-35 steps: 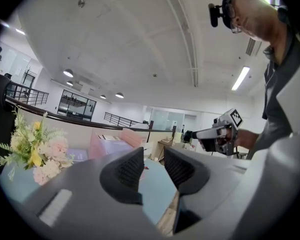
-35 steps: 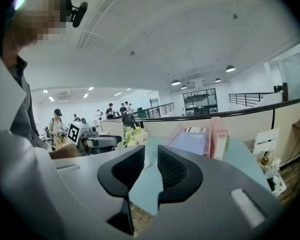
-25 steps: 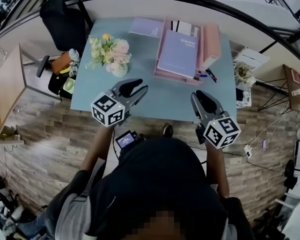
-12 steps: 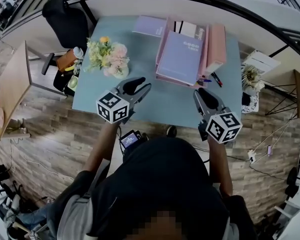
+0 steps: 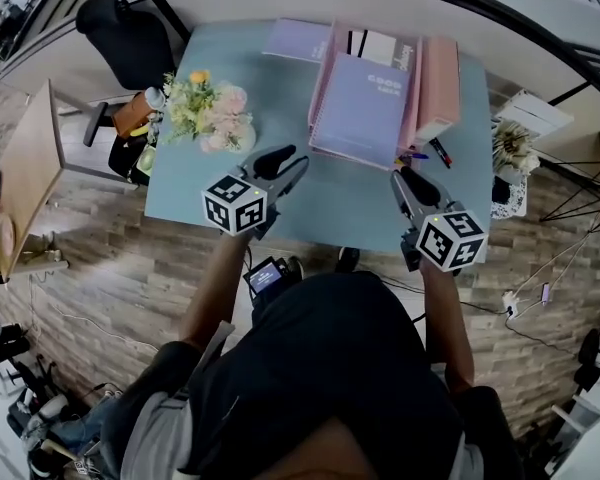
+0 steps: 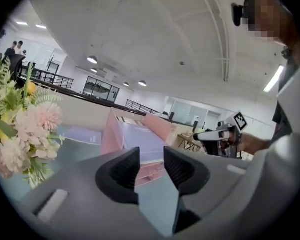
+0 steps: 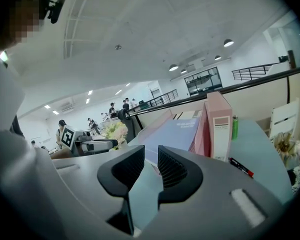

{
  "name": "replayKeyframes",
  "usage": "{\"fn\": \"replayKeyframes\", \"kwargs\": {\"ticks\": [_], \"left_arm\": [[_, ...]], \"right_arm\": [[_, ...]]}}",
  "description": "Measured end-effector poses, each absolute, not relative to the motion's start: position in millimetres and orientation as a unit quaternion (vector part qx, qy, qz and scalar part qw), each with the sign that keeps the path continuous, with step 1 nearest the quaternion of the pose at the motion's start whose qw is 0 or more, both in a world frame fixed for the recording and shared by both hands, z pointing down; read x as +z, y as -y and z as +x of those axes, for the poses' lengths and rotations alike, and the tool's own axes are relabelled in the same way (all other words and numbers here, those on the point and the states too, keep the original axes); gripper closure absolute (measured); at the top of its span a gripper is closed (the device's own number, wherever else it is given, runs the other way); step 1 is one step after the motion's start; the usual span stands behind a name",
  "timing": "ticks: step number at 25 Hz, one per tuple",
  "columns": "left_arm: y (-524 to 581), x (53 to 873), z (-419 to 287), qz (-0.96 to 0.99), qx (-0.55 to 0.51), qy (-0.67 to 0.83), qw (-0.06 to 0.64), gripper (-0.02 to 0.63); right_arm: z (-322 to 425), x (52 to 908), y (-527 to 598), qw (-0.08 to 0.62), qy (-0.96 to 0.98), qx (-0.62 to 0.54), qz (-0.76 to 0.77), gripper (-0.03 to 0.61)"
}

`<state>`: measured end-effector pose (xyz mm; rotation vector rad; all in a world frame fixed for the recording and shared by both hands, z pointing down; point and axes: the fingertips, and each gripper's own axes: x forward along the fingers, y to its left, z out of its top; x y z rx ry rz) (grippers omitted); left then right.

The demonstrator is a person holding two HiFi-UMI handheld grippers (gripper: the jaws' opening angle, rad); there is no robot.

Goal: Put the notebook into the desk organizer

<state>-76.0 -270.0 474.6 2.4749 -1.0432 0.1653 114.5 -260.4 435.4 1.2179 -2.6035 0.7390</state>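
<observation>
The left gripper point(image 5: 292, 160) and right gripper point(image 5: 404, 178) hang over the table's point(image 5: 310, 200) near edge, jaws spread with nothing between them. Just ahead, between the two, a purple notebook point(image 5: 362, 106) leans on the pink organizer point(image 5: 438, 83), which holds white papers point(image 5: 380, 48). A second notebook point(image 5: 295, 40) lies flat beyond the left gripper.

The counter point(image 5: 350, 208) is pale blue-grey, and at upper centre of the head view the notebook point(image 5: 365, 106) is lavender with faint white lettering, set against the pink desk organizer point(image 5: 435, 78). At upper left the flowers point(image 5: 212, 110) are pink, cream and yellow with green leaves. The left gripper point(image 5: 288, 158) and the right gripper point(image 5: 405, 178) are black, each with a cube of black-and-white square markers, above a floor point(image 5: 90, 268) of grey-brown wood planks.
</observation>
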Motion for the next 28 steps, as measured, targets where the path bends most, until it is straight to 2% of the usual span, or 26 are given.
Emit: {"fn": "replayKeyframes", "kwargs": {"ticks": [8, 20, 28], "left_arm": [[287.7, 492.3, -69.4, 0.886, 0.052, 0.385, 0.254, 0.434], [314.2, 519.9, -58.4, 0.863, 0.031, 0.399, 0.309, 0.426], [324.2, 532.9, -54.6, 0.852, 0.024, 0.405, 0.332, 0.425]], "right_arm": [[125.3, 471.2, 277.9, 0.083, 0.855, 0.299, 0.415, 0.511], [123.0, 512.1, 303.5, 0.036, 0.829, 0.405, 0.384, 0.422], [116.6, 530.5, 317.4, 0.030, 0.820, 0.438, 0.366, 0.403]]}}
